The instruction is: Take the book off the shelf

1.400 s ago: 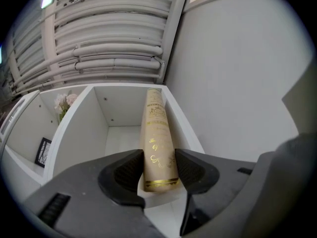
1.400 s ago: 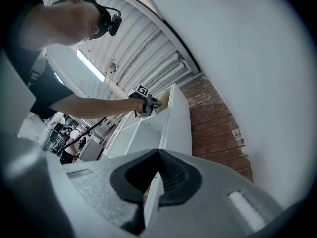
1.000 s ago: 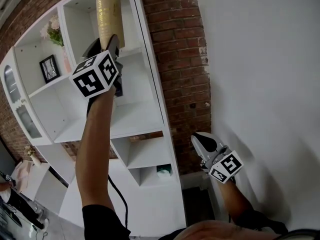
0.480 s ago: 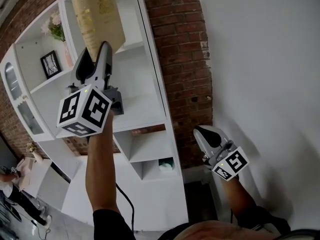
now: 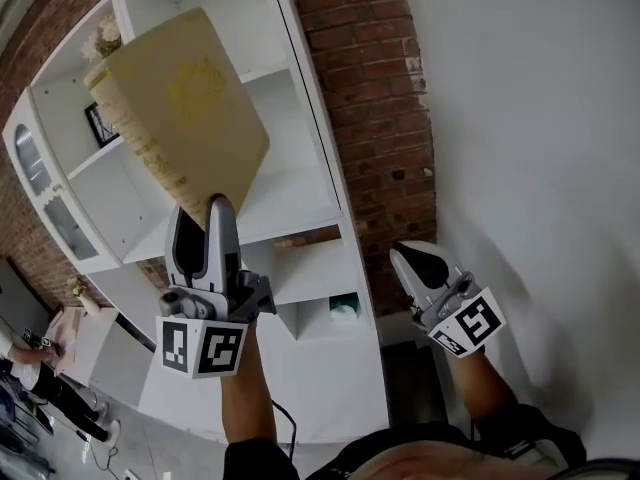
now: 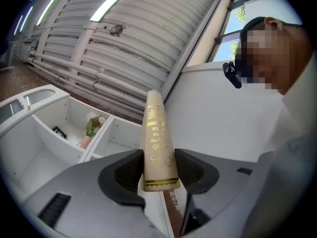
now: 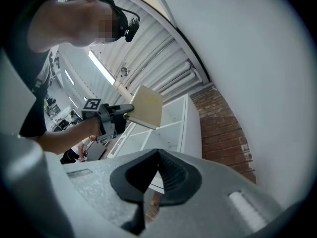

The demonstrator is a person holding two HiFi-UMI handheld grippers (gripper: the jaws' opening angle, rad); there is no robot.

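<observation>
Open room: the book [image 5: 185, 108] hangs in free air in front of the white shelf unit [image 5: 300, 148], touching none of its boards; bare white wall [image 5: 530, 168] fills the right side
Edges: the shelf unit's right upright runs just beside a strip of brick wall [image 5: 370, 98]; the book's far corner overlaps the upper compartments in the head view
Around: flowers [image 5: 105, 36] and a small black picture frame [image 5: 97, 123] stand in the left compartments, and a teal object [image 5: 343, 310] sits in a low compartment
In the way: nothing lies between the book and the person; another person [image 5: 40, 378] is on the floor at the far lower left, well apart
Book axis: its long axis rises from the jaws up and to the left, tilted; the broad tan cover faces the head camera, and the gold-lettered spine faces back along the jaws
Left gripper [image 6: 159, 170]: raised, its pads pressed on both sides of the book's lower end at the spine
Right gripper [image 7: 157, 170]: low on the right near the white wall, jaws together with nothing between them
</observation>
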